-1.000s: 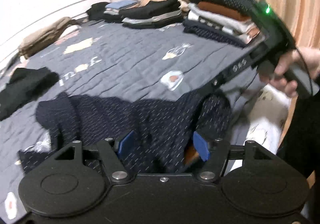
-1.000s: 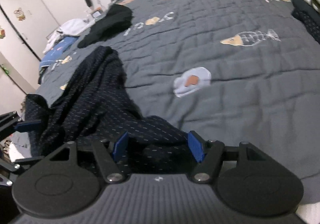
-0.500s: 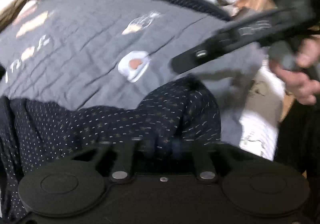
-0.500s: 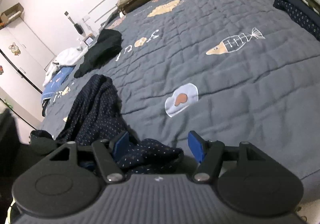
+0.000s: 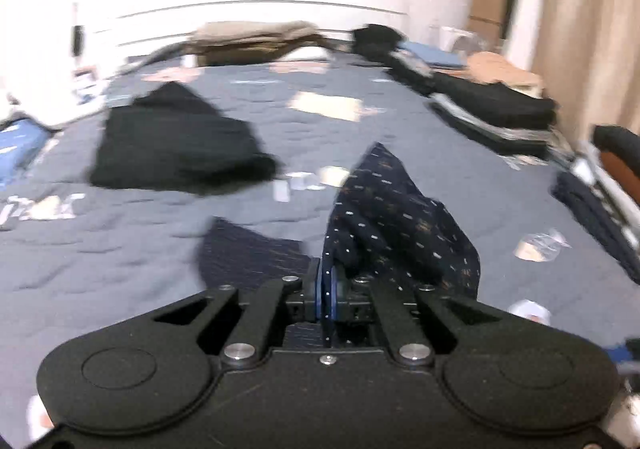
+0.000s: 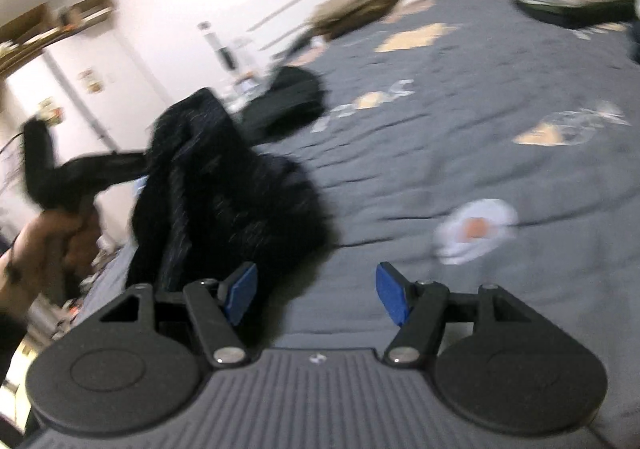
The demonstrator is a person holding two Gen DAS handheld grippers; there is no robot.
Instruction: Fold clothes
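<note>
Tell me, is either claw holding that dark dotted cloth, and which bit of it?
Yes. The left claw pinches the dark dotted garment by a thin fold at its near edge. The right claw is open and holds nothing.

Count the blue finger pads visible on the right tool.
2. One blue rubber pad sits on the left finger beside the dark dotted garment; the other blue rubber pad sits on the right finger over the grey quilt. Nothing lies between them.

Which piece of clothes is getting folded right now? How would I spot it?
Start at the big grey quilted bedspread with cartoon patches. Near its front edge, the left tongs are shut on a dark navy garment with tiny white dashes. The plain black garment lying flat further back has no pattern, and nothing grips it.
</note>
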